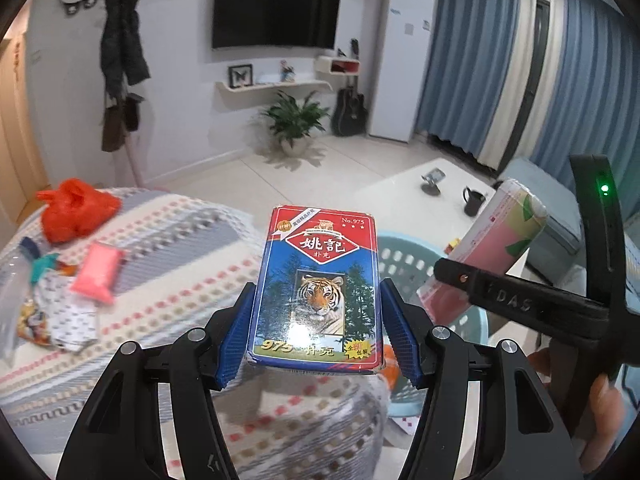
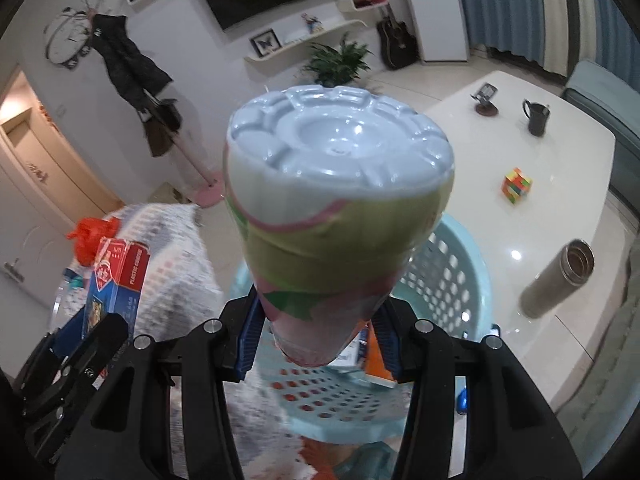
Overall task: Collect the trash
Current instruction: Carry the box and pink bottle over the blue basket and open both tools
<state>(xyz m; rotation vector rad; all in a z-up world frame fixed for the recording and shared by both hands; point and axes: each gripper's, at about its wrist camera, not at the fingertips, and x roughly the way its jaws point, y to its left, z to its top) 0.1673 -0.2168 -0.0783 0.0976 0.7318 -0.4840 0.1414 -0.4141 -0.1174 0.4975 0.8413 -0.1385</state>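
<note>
Grippers in both views are clamped on trash. Left gripper [image 1: 316,320]: its blue pads press the two long sides of a playing-card box [image 1: 316,284] — red and blue, with a tiger portrait — held upright at centre frame above a patterned cloth [image 1: 180,248]. At the left of that view lie an orange plastic bag [image 1: 76,212], a pink packet [image 1: 98,272] and some printed wrappers [image 1: 60,316], all on the cloth. Right gripper [image 2: 316,332]: closed around the lower body of a plastic bottle [image 2: 336,200] with a green-and-pink label, whose moulded pale base faces the camera; the neck end is hidden. Directly beneath and behind the bottle stands a light-blue perforated basket [image 2: 448,264] — some items lie inside, too blurred to name. On the white table [image 2: 560,200] at right: a colour cube [image 2: 517,185], a black mug [image 2: 537,117] and a steel flask [image 2: 558,280] lying on its side. The card box also appears at lower left of the right wrist view.
</note>
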